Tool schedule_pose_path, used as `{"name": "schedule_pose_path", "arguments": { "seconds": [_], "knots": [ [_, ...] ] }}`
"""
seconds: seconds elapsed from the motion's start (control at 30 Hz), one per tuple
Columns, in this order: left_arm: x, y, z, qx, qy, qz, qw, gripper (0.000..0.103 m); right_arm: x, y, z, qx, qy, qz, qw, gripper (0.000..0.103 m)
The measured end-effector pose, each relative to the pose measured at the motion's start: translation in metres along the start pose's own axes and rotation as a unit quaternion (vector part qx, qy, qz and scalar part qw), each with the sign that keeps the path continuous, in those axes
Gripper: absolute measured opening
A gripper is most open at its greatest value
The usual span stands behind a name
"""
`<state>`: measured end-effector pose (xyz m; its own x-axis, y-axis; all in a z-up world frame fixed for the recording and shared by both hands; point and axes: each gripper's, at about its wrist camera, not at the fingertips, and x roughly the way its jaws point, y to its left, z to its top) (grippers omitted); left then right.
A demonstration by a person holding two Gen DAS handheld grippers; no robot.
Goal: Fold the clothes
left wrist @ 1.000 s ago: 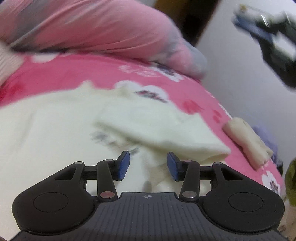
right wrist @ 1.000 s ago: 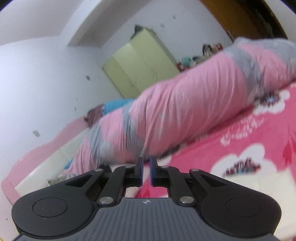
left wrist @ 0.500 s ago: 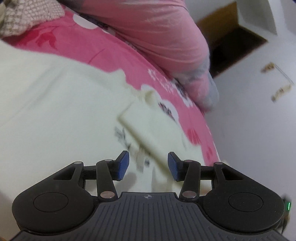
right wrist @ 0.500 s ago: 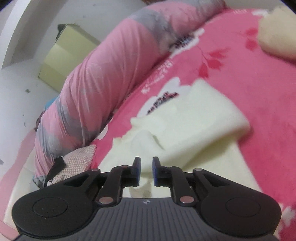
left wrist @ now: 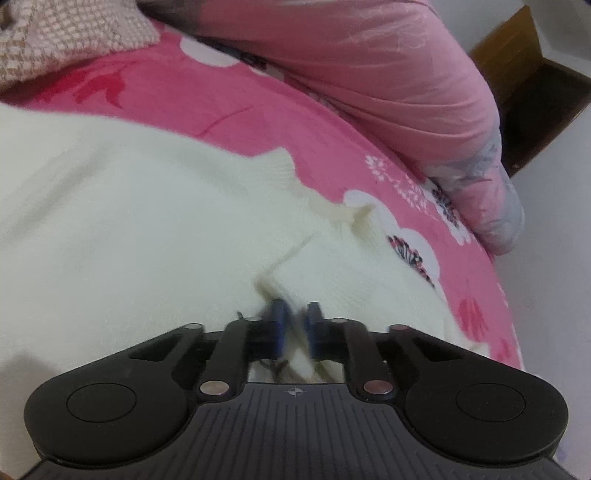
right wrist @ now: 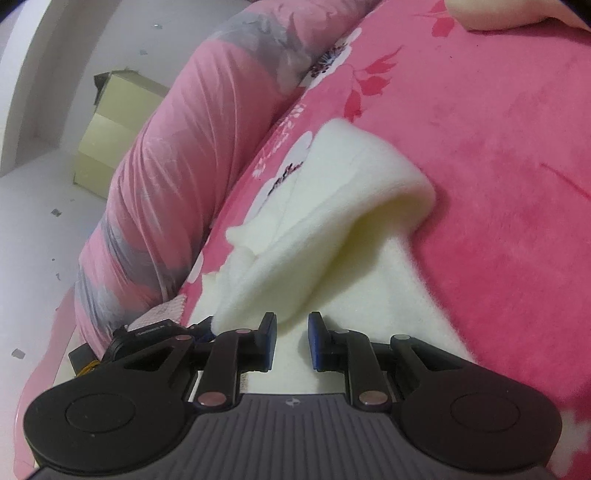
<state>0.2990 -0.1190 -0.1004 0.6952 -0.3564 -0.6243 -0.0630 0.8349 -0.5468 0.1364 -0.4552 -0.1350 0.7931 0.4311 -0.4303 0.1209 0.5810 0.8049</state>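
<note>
A cream knitted sweater (left wrist: pixel 147 221) lies spread on a pink flowered bedspread (left wrist: pixel 221 103). One sleeve is folded across its body (right wrist: pixel 332 206). In the left wrist view my left gripper (left wrist: pixel 294 321) has its blue pads nearly together on a fold of the sweater at the sleeve's edge. In the right wrist view my right gripper (right wrist: pixel 291 332) is slightly open, low over the sweater just below the folded sleeve, with nothing between its pads. The left gripper's body (right wrist: pixel 147 332) shows at the left of the right wrist view.
A long pink and grey rolled quilt (left wrist: pixel 388 74) lies along the far side of the bed (right wrist: pixel 166 166). A checked cloth (left wrist: pixel 66 33) lies at top left. A cream folded item (right wrist: pixel 498 14) lies at the far right. The bed edge meets a white wall (left wrist: pixel 554 258).
My left gripper has moved down onto the sweater and closed from wide open onto a fold. My right gripper has come down to the sweater and opened slightly.
</note>
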Motion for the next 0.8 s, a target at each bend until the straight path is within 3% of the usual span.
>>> {"name": "schedule_pose_path", "arguments": {
  "seconds": [0.17,0.3,0.47,0.63,0.8],
  "knots": [
    [-0.033,-0.008,-0.005,0.027,-0.067,0.003,0.9973,0.002,0.0,-0.003,-0.001,-0.007,-0.007,0.008,1.0,0.019],
    [-0.08,-0.007,-0.001,0.041,-0.135,-0.006,0.99,0.002,0.0,-0.003,-0.002,-0.012,-0.008,0.009,1.0,0.019],
    [-0.112,0.009,-0.002,0.058,-0.19,0.031,0.9796,0.002,0.002,-0.002,-0.003,-0.025,-0.007,0.005,1.0,0.019],
    [-0.102,0.049,-0.005,0.026,-0.142,0.075,0.9867,0.002,0.003,-0.001,-0.003,-0.034,-0.007,0.002,0.999,0.019],
    [-0.104,0.084,-0.018,0.036,-0.072,0.067,0.9945,0.003,0.003,-0.002,-0.003,-0.034,-0.007,0.003,0.999,0.019]
  ]
}}
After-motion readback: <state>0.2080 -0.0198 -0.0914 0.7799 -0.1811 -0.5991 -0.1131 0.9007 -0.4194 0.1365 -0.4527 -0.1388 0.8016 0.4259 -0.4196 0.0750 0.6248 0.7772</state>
